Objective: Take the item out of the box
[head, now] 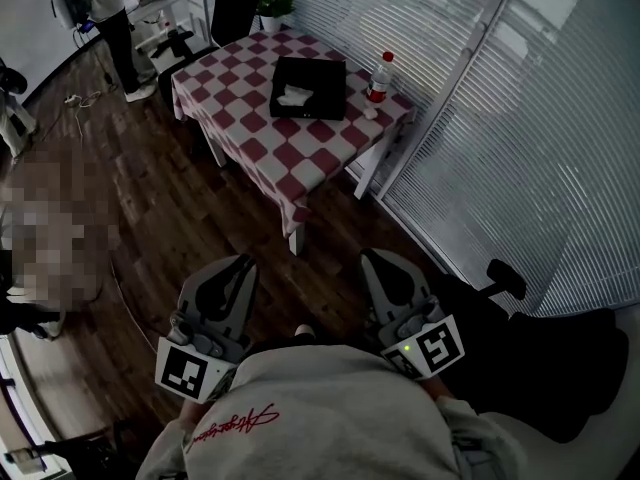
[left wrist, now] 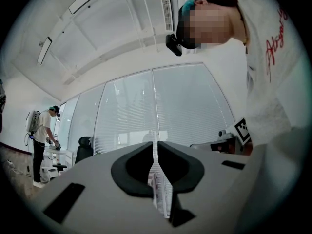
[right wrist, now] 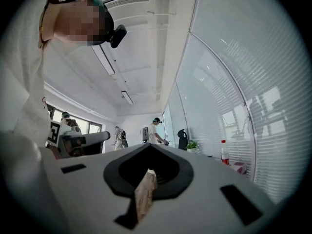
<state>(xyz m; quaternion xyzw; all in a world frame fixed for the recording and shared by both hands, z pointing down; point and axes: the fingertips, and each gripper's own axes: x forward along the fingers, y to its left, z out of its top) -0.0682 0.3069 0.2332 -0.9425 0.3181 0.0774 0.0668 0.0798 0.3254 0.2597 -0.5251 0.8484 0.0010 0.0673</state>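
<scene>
A black open box (head: 309, 88) lies on a table with a red-and-white checked cloth (head: 300, 168), far ahead of me. A white crumpled item (head: 295, 95) rests inside it. My left gripper (head: 240, 264) and right gripper (head: 375, 258) are held close to my chest, well short of the table, both pointing toward it. In the left gripper view the left gripper (left wrist: 156, 143) has its jaws together with nothing between them. The right gripper (right wrist: 150, 146) is also shut and empty in its own view, where the box is hidden.
A red-capped bottle (head: 379, 78) stands on the table right of the box, with a small white thing (head: 370, 113) beside it. A potted plant (head: 274, 8) sits behind the table. Blinds-covered glass walls (head: 520, 118) run along the right. A person (head: 110, 8) stands far left at a desk.
</scene>
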